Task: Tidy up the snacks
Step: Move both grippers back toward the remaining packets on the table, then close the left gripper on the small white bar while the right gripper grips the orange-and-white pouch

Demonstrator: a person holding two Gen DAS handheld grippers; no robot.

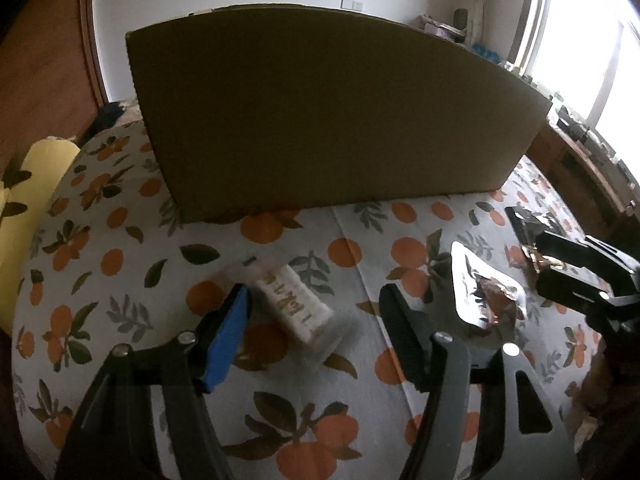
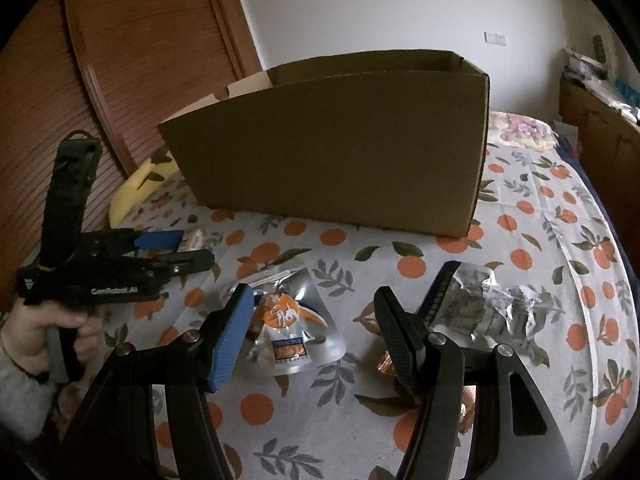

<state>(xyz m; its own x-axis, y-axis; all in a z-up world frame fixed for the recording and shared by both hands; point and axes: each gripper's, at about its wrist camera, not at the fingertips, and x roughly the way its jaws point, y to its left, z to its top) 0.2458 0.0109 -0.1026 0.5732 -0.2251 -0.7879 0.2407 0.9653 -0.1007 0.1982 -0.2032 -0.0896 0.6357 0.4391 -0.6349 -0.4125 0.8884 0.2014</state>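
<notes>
Where the orange-print bedspread (image 1: 344, 216) carries the work area, a large brown cardboard box (image 2: 332, 152) stands upright at its far side with its top open, and the snacks lie on the cloth in front of it. The left gripper (image 1: 316, 312) has its jaws spread wide; between them, nearer the blue-padded finger (image 1: 228, 336), lies a small white snack packet (image 1: 294, 304) with gold lettering too blurred to read. From the right wrist view the same gripper (image 2: 188, 248) appears side-on, held in a hand (image 2: 32, 336), with white lettering on its black body reading "GenRobot.AI"; the white packet shows between its fingertips, and whether either finger touches it cannot be told. The right gripper (image 2: 314, 304) is likewise spread open and grips nothing. Between its jaws, close to the blue pad, lies a silver foil pouch (image 2: 292, 320) printed with an orange figure and a small blue-and-orange label; the label text is illegible. Just beyond the black finger (image 2: 400, 332) lies a crumpled silver wrapper (image 2: 492, 308) with a dark edge strip and grey print that cannot be read. A copper-coloured foil piece (image 2: 386, 362) shows partly hidden under that finger. A yellow pillow (image 2: 136, 184) lies at the left edge of the bedspread, beside the box.
</notes>
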